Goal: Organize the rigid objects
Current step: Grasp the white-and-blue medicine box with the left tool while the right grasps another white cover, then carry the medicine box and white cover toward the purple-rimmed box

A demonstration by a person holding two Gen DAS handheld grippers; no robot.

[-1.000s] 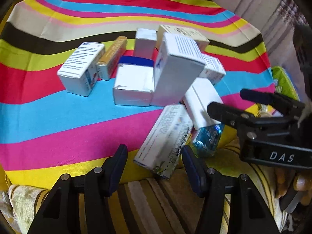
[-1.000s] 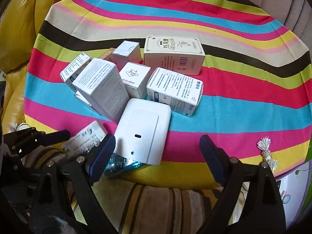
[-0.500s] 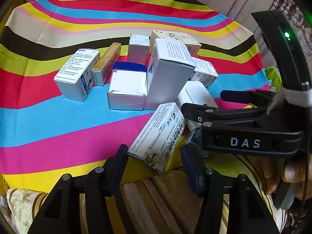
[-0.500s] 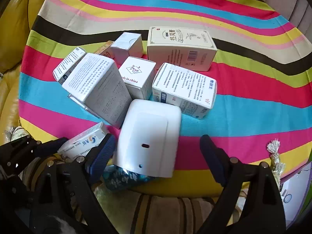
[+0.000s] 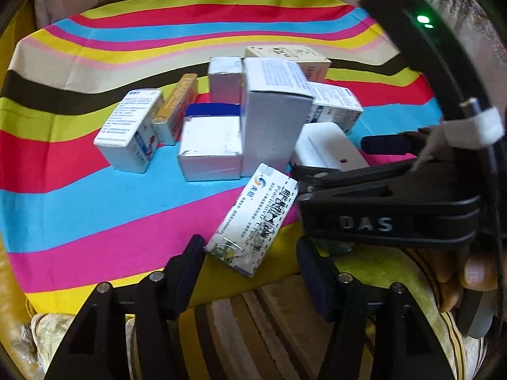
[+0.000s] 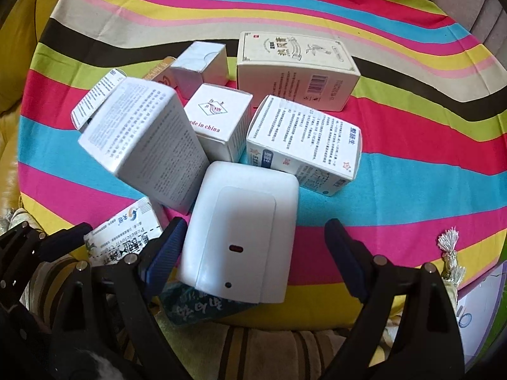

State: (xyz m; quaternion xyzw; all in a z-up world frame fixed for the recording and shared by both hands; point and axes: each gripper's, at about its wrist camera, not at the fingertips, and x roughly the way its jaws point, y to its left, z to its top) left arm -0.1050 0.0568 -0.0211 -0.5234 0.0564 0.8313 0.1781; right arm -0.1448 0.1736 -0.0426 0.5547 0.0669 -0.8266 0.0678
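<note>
The left hand-held gripper point(image 5: 250, 269) points steeply down at the near edge of the counter point(image 5: 79, 215), which is covered in a cloth of wavy bright stripes. Its jaws have just been closing, yet they stand released: the long white cardboard carton with green and black print point(image 5: 253, 218) lies tilted between the dark pads, its near end at the left pad, and a clear gap remains at the right pad.

The right hand-held gripper point(image 6: 253, 253) is also released, its blue-padded jaws standing wide on either side of the smooth white plastic device with a small red slot point(image 6: 244, 240). The left pad sits just beside the device's edge; whether it touches I cannot tell. The right pad stands well apart from it. The device's near end rests on a crinkled teal foil packet point(image 6: 196, 310) directly below the jaws.

Beyond both grippers the other cartons cluster together: a tall white box with fine grey print point(image 6: 149, 145) leaning just left of the device, a small white box with a red logo point(image 6: 218, 120) ahead, a white carton with blue and red stars point(image 6: 304, 145) ahead to the right, and a cream box with a barcode point(image 6: 298, 69) farthest out. A person's fingers point(image 5: 475, 272) wrap the right gripper's handle in the left wrist view.
</note>
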